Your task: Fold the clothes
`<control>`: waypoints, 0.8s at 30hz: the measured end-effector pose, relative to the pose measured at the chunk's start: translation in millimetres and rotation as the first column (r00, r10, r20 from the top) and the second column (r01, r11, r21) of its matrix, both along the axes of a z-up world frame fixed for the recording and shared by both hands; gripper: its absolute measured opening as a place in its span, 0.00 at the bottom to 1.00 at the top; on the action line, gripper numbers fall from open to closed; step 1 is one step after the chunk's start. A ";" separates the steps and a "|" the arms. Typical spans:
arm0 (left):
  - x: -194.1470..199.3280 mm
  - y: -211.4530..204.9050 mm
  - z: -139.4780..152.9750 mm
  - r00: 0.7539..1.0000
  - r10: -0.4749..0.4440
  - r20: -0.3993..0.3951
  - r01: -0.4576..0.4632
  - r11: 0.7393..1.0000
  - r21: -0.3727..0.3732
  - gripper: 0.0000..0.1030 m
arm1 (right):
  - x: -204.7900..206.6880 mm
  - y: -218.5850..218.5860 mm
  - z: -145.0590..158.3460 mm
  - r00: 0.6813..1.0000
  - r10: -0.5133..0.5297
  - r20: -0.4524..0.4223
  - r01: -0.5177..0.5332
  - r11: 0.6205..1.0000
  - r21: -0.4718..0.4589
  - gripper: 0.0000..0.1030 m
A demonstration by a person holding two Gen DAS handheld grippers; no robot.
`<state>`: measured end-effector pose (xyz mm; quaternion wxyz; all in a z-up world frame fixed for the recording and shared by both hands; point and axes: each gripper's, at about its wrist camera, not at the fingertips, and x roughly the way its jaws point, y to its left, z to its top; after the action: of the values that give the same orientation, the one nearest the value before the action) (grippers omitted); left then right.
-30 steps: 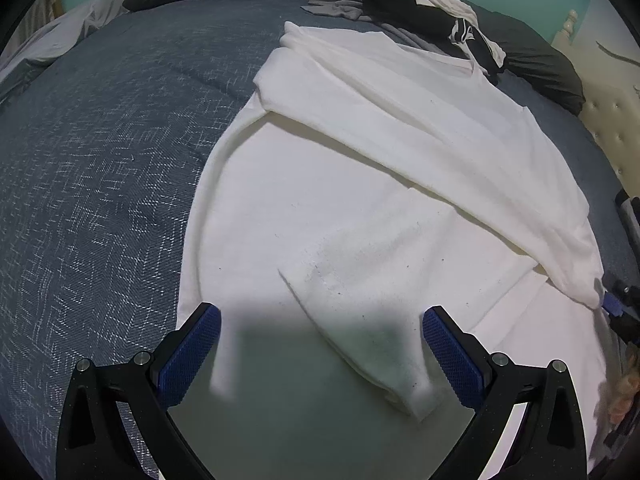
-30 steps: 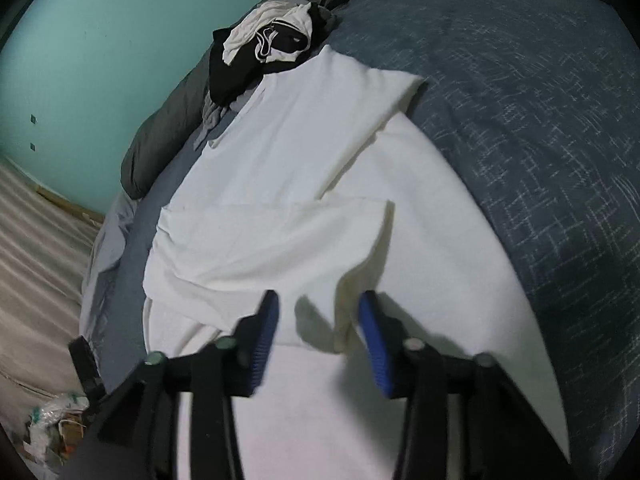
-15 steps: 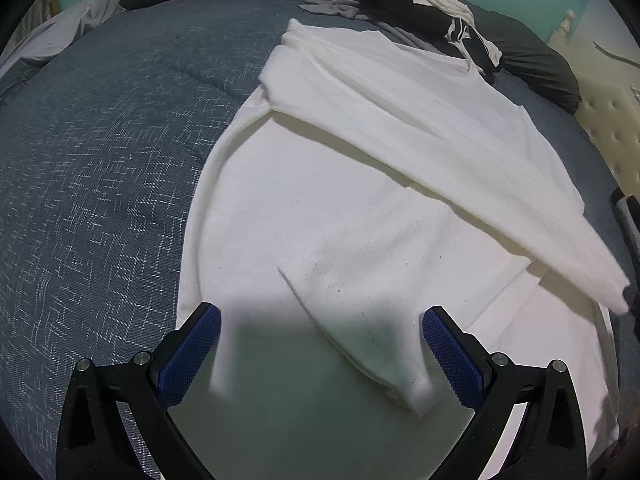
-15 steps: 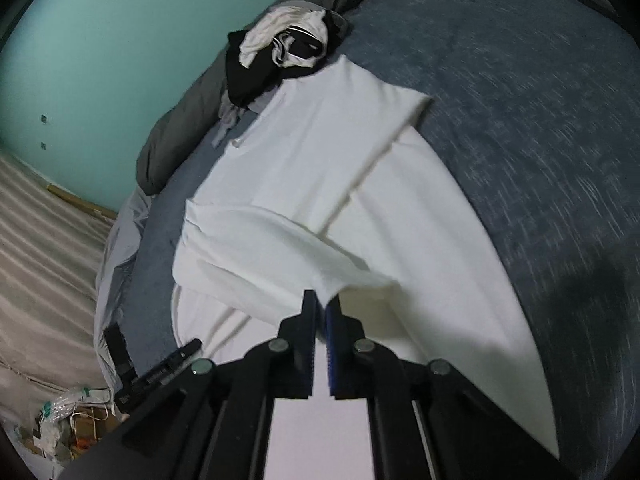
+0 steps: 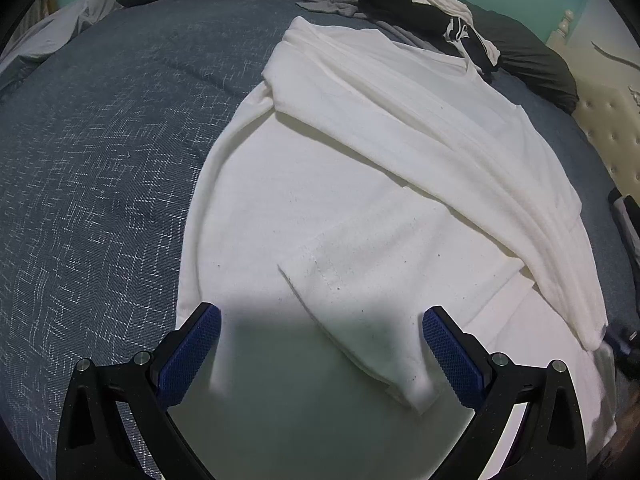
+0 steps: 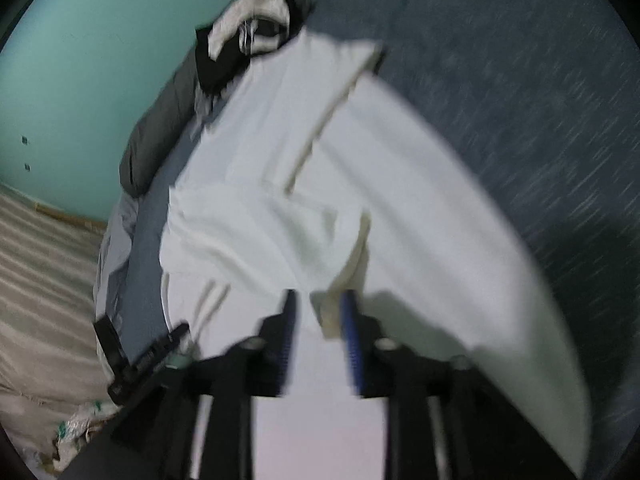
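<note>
Blue woven bedspread [image 5: 100, 168] under white shirt [image 5: 320, 208], teal wall [image 6: 100, 60] behind

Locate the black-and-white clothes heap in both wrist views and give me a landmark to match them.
Left wrist view: black-and-white clothes heap sits top right of centre, just beyond the white shirt's collar.
Right wrist view: heap sits upper left of centre, blurred.
Shared landmark: the dark grey pillow behind it.

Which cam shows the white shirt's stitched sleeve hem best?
Left wrist. The picture is sharp, and the hem with its stitch line lies in the clear between the open left gripper fingers. The right wrist view is motion-blurred: the white shirt shows only as folds, no stitching readable.
</note>
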<state>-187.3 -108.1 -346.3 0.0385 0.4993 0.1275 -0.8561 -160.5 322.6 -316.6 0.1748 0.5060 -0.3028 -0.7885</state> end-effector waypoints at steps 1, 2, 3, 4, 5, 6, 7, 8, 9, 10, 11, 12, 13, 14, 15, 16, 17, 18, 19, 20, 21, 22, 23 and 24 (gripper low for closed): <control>-0.4 0.2 0.0 1.000 -0.001 0.000 0.001 1.000 0.000 1.00 | -3.6 4.1 3.4 1.000 -0.017 -0.013 0.018 1.000 0.003 0.38; -1.1 0.1 0.1 1.000 -0.002 0.000 0.002 1.000 0.000 1.00 | -7.2 8.1 6.8 0.999 -0.035 -0.025 0.035 0.999 0.006 0.38; -1.0 -0.5 0.3 1.000 -0.002 0.000 0.002 1.000 0.000 1.00 | -12.5 10.1 7.4 0.999 -0.042 -0.025 0.042 0.999 0.007 0.38; 1.3 -2.4 0.4 1.000 -0.002 0.000 0.002 1.000 0.001 1.00 | -18.2 10.4 6.3 0.999 -0.046 -0.020 0.046 0.999 0.013 0.38; 1.8 -3.1 0.4 1.000 -0.002 0.001 0.002 1.000 0.001 1.00 | -24.3 8.6 4.5 0.999 -0.045 -0.020 0.046 0.999 0.020 0.38; 1.5 -3.0 0.3 1.000 -0.002 0.001 0.002 1.000 0.000 1.00 | -28.2 5.6 0.8 0.999 -0.038 -0.014 0.038 0.999 0.027 0.38; 1.4 -2.9 0.3 1.000 -0.002 0.002 0.002 1.000 -0.001 1.00 | -32.0 2.6 -3.0 1.000 -0.030 -0.009 0.031 0.999 0.033 0.38; 1.3 -2.7 0.2 1.000 -0.002 0.002 0.002 1.000 -0.003 1.00 | -35.8 -0.3 -6.8 1.000 -0.023 -0.003 0.023 0.999 0.040 0.38; 1.2 -2.6 0.2 1.000 -0.003 0.003 0.003 1.000 -0.004 1.00 | -39.7 -3.3 -10.6 1.000 -0.015 0.003 0.015 0.999 0.046 0.38; 1.1 -2.5 0.1 1.000 -0.003 0.003 0.003 1.000 -0.005 1.00 | -43.5 -6.3 -14.3 1.000 -0.008 0.009 0.008 0.999 0.052 0.38; 0.8 -2.6 -0.1 1.000 -0.004 0.004 0.004 1.000 -0.005 1.00 | -47.3 -9.3 -18.1 1.000 -0.001 0.015 0.000 0.998 0.058 0.38; 0.5 -2.8 -0.2 1.000 -0.004 0.004 0.004 1.000 -0.005 1.00 | -51.1 -12.2 -21.9 1.000 0.007 0.021 -0.008 0.998 0.065 0.36; 0.2 -2.8 -0.4 1.000 -0.004 0.005 0.004 1.000 -0.006 1.00 | -51.7 -12.7 -23.0 1.000 0.009 0.018 -0.010 0.997 0.075 0.29; 0.0 -2.7 -0.5 1.000 -0.005 0.005 0.005 1.000 -0.007 1.00 | -52.4 -13.1 -24.1 1.000 0.012 0.014 -0.013 0.996 0.085 0.14; -0.2 -2.5 -0.6 1.000 -0.005 0.006 0.005 1.000 -0.009 1.00 | -53.0 -13.5 -25.2 1.000 0.014 0.011 -0.015 0.995 0.095 0.09; -0.4 -2.4 -0.7 1.000 -0.006 0.007 0.006 1.000 -0.010 1.00 | -52.1 -10.9 -24.5 1.000 0.006 0.003 -0.006 0.995 0.099 0.06; -0.4 -2.3 -0.8 1.000 -0.006 0.006 0.006 1.000 -0.011 1.00 | -51.2 -8.2 -23.8 1.000 -0.002 -0.005 0.002 0.995 0.103 0.03; -0.5 -2.3 -0.9 1.000 -0.007 0.006 0.007 1.000 -0.012 1.00 | -50.2 -4.1 -21.9 1.000 -0.011 -0.014 0.013 0.995 0.098 0.03; -0.6 -2.3 -1.1 1.000 -0.008 0.006 0.008 1.000 -0.012 1.00 | -49.1 0.0 -19.9 0.999 -0.021 -0.024 0.023 0.995 0.093 0.02; -1.0 -2.5 -1.3 1.000 -0.008 0.007 0.008 1.000 -0.011 1.00 | -48.1 4.2 -17.9 0.999 -0.031 -0.033 0.033 0.996 0.088 0.02; -1.4 -2.6 -1.5 1.000 -0.008 0.007 0.008 1.000 -0.011 1.00 | -45.9 9.5 -12.9 0.998 -0.043 -0.053 0.047 0.996 0.081 0.02; -1.8 -2.7 -1.5 1.000 -0.008 0.007 0.008 1.000 -0.011 1.00 | -43.7 13.8 -8.8 0.996 -0.054 -0.069 0.059 0.995 0.075 0.02; -2.2 -2.8 -1.5 1.000 -0.008 0.007 0.008 1.000 -0.011 1.00 | -41.5 18.1 -4.8 0.994 -0.065 -0.084 0.071 0.995 0.069 0.02; -2.6 -2.9 -1.6 1.000 -0.009 0.007 0.009 1.000 -0.011 1.00 | -39.3 22.3 -0.7 0.992 -0.077 -0.099 0.083 0.995 0.063 0.02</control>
<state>-189.9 -111.0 -347.9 0.0379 0.5028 0.1206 -0.8551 -199.7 344.9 -317.4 0.1403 0.4603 -0.2874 -0.8281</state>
